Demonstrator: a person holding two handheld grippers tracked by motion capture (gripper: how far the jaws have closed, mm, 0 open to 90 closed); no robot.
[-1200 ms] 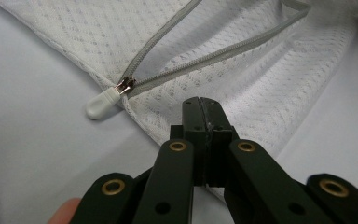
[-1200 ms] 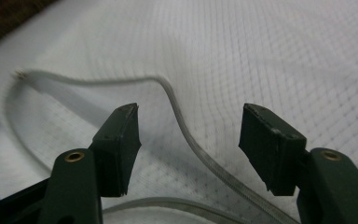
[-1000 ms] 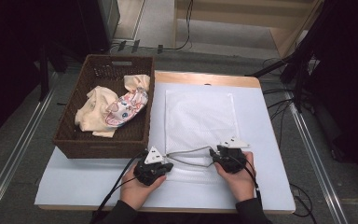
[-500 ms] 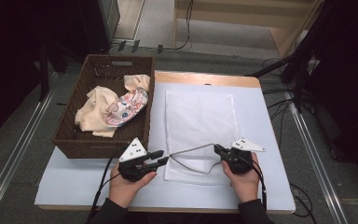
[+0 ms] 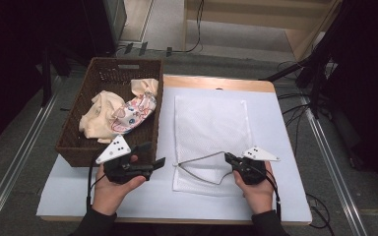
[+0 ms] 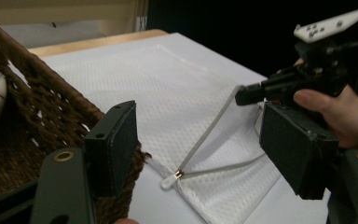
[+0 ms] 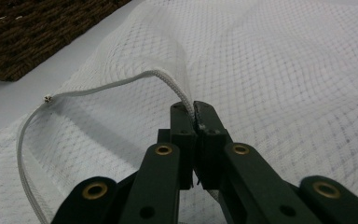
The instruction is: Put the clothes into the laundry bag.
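In the left gripper view, the left tongs (image 6: 200, 154) have just been opening; their jaws stand apart with nothing between them. Beyond them a white mesh bag (image 6: 140, 88) lies flat on the tabletop (image 6: 270, 212), its zipper edge lifted by the right tongs (image 6: 242, 95). A brown wicker basket (image 6: 37, 130) stands at the tabletop's left edge.

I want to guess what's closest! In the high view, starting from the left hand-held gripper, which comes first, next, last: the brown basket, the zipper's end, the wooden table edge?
1. Brown basket, just behind the left hand-held gripper.
2. Zipper's end, slightly to its right; nearly a tie with the basket.
3. Wooden table edge, far side.
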